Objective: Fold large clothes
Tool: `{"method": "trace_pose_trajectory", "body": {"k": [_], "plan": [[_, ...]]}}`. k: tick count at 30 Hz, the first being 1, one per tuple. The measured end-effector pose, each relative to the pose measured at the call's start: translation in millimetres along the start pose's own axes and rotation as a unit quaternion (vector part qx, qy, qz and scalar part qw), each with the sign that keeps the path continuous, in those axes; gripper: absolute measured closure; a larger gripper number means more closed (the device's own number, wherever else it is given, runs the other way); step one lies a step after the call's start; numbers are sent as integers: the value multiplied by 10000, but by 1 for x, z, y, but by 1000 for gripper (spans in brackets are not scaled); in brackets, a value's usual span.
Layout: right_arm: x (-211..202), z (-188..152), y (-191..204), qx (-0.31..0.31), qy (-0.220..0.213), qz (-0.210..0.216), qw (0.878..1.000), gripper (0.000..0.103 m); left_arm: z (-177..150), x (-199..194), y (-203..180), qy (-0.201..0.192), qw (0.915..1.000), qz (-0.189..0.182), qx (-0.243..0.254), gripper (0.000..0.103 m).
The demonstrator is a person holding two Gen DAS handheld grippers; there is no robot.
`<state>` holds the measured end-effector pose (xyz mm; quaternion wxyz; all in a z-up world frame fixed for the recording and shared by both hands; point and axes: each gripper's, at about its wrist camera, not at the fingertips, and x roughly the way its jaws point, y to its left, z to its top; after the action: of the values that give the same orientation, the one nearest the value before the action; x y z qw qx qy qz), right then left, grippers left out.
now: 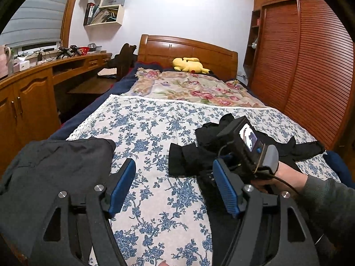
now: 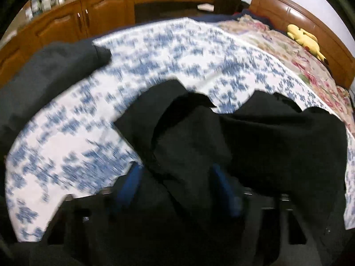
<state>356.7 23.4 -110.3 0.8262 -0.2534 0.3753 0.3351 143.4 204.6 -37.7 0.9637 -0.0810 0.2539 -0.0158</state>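
A crumpled black garment (image 1: 188, 159) lies on the blue-flowered bedspread (image 1: 150, 119), right of centre. A dark grey garment (image 1: 55, 168) lies at the near left edge. In the left wrist view my left gripper (image 1: 173, 164) is open over bare bedspread between the two garments, with nothing between its blue pads (image 1: 123, 186). A hand (image 1: 288, 175) holds my right gripper (image 1: 241, 148) down on the black garment. The blurred right wrist view shows that gripper (image 2: 175, 168) with its blue pads (image 2: 133, 181) apart. A fold of the black garment (image 2: 277, 146) lies between them and partly covers them.
A pink-flowered blanket (image 1: 188, 88) and a yellow plush toy (image 1: 188, 64) lie toward the wooden headboard (image 1: 186, 48). Wooden cabinets and a desk (image 1: 28, 97) run along the left of the bed, and a slatted wardrobe (image 1: 310, 66) stands on the right.
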Motion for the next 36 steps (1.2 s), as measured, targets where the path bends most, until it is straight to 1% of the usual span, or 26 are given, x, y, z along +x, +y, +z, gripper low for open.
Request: {"method": "trace_pose_trajectory", "body": {"k": [2,4,7,9,12,15,17,20,24,25,29,33,34,36], "plan": [[4,4,-4,80,-2,103,9999,83,-1,2,-3,36,10000,57,44,30],[-2,3,-13,263,-138,192,9994,96,-1,5,-8,70,9999,56,110,30],[-21,-1,-26,390,-433,118,9982,99,1,8,-16,91,9998,-68,133,30],[-44,-6,-37,451,-717,8,9964,99,2,10,-23,104,9997,-137,174,30],[-85,-24,-56,629,-1140,-160,9914,99,2,13,-38,119,9992,-224,306,30],[-113,-51,-70,841,-1344,-337,9868,99,2,15,-53,122,9986,-314,410,30],[-127,-73,-81,1017,-1366,-473,9843,99,0,17,-65,162,9979,-368,500,30],[-134,-104,-93,1203,-1222,-630,9832,99,-2,20,-82,205,9967,-489,616,30],[-141,-138,-101,1491,-1198,-668,9793,99,-2,25,-103,239,9951,-624,723,30],[-143,-139,-104,1574,-1199,-655,9780,99,-3,26,-108,244,9949,-646,736,30],[-150,-170,-100,1800,-1211,-693,9737,99,-7,30,-126,299,9930,-785,825,30],[-160,-197,-102,2158,-1255,-663,9661,99,-9,33,-140,314,9918,-873,883,30],[-171,-206,-98,2190,-1268,-696,9650,99,-10,33,-144,322,9914,-903,895,30],[-176,-218,-92,2214,-1290,-773,9635,99,-10,35,-150,336,9907,-941,923,30]]}}
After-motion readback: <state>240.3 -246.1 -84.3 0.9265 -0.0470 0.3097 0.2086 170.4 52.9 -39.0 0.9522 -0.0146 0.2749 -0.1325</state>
